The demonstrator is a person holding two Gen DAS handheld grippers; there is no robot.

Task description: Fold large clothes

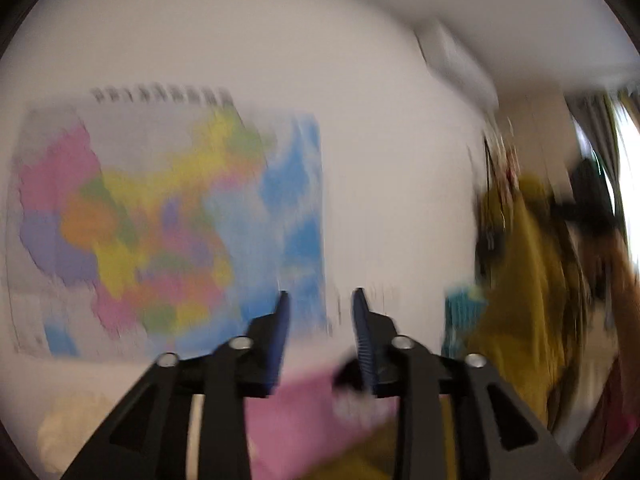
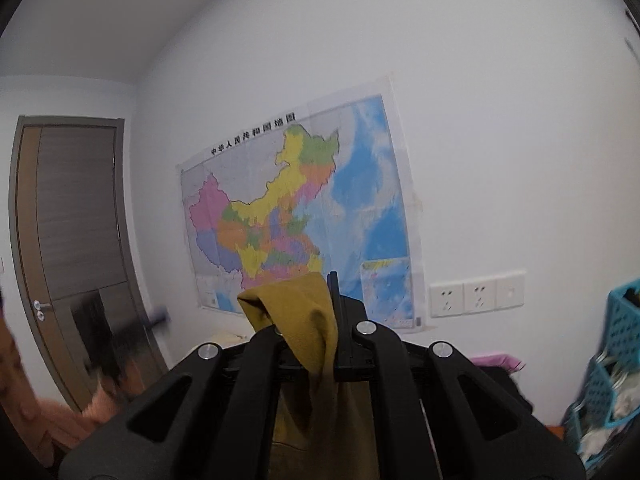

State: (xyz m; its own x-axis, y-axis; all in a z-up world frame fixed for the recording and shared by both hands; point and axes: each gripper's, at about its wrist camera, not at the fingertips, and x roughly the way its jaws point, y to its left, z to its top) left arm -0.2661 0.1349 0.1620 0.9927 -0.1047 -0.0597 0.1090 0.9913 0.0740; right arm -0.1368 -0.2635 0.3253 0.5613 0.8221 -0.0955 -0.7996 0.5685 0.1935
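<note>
Mustard cloth (image 2: 304, 320) sat pinched in the right gripper (image 2: 316, 312), held high before the map (image 2: 296, 208). Empty and parted, the left gripper (image 1: 320, 308) should catch the hanging edge level.

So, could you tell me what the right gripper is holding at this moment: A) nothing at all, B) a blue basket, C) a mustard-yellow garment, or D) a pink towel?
C: in the right wrist view the right gripper is clamped on a fold of the mustard-yellow garment, which hangs down below its fingers.
</note>
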